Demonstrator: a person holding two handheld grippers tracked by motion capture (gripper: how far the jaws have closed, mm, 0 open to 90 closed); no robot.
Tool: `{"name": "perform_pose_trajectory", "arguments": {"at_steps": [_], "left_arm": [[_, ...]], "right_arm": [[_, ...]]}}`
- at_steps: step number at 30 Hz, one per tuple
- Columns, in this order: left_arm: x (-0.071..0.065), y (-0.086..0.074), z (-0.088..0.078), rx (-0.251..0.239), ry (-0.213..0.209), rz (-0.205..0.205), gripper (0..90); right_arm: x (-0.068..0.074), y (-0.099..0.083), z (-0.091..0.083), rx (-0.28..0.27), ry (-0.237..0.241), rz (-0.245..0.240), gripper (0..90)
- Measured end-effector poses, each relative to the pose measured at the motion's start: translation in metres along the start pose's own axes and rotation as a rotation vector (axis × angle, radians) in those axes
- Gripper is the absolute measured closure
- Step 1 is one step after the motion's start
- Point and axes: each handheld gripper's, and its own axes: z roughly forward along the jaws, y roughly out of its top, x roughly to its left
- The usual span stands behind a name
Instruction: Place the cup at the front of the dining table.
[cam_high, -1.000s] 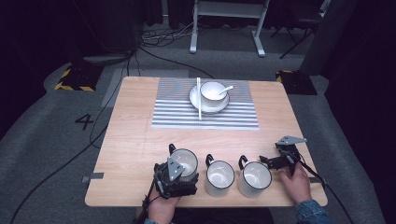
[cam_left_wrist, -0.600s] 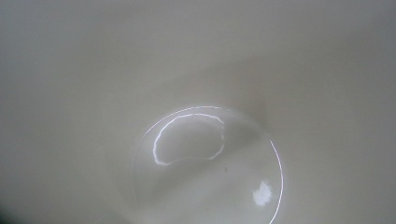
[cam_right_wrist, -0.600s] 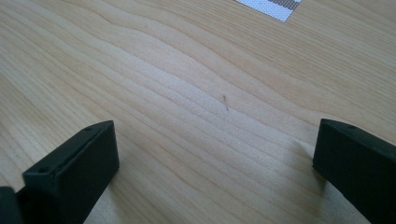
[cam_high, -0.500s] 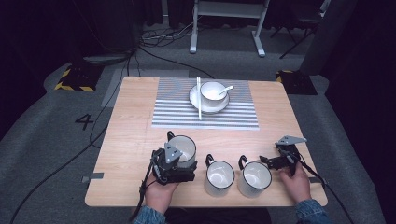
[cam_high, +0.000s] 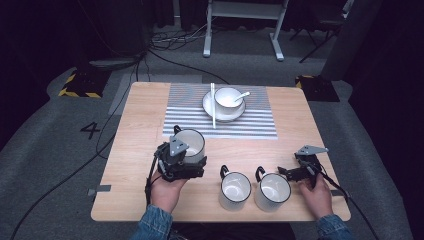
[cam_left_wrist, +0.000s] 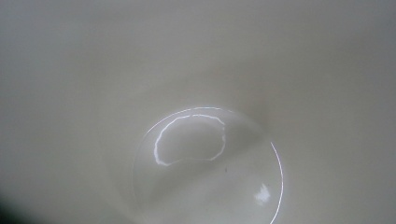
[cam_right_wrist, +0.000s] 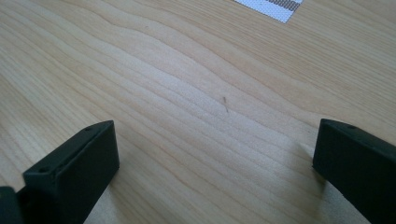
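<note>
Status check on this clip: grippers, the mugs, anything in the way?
Left gripper shut on a mug. Right gripper open, low over bare table. Two mugs stand at the near edge. Nothing blocking.

A pale wooden surface (cam_high: 140, 125) stands on grey carpet (cam_high: 60, 165) in a dim room. Black cables (cam_high: 165, 47) trail across the floor, which bears a "4" mark (cam_high: 91, 130) and yellow-black striped blocks (cam_high: 80, 85). A white metal stand (cam_high: 242, 25) rises behind.
</note>
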Motion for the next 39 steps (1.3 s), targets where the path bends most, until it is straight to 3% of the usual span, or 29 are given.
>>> {"name": "perform_pose_trajectory", "arguments": {"at_steps": [2, 8, 25, 36, 39], "left_arm": [[0.005, 0.009, 0.001, -0.013, 0.012, 0.019, 3.9], [0.016, 0.024, 0.004, -0.018, 0.009, 0.012, 3.9], [0.046, 0.069, 0.019, -0.045, 0.072, 0.036, 3.9], [0.067, 0.095, 0.041, -0.065, 0.065, 0.006, 3.9], [0.069, 0.102, 0.049, -0.049, 0.087, 0.029, 3.9]], "right_arm": [[0.000, 0.000, 0.000, 0.000, 0.000, 0.001, 0.3], [0.000, 0.000, 0.000, 0.000, 0.000, 0.001, 0.3], [0.000, 0.000, 0.000, -0.001, 0.001, 0.001, 0.2], [0.000, 0.000, 0.000, -0.001, 0.001, 0.001, 0.2], [0.000, 0.000, 0.000, -0.001, 0.001, 0.001, 0.2]]}}
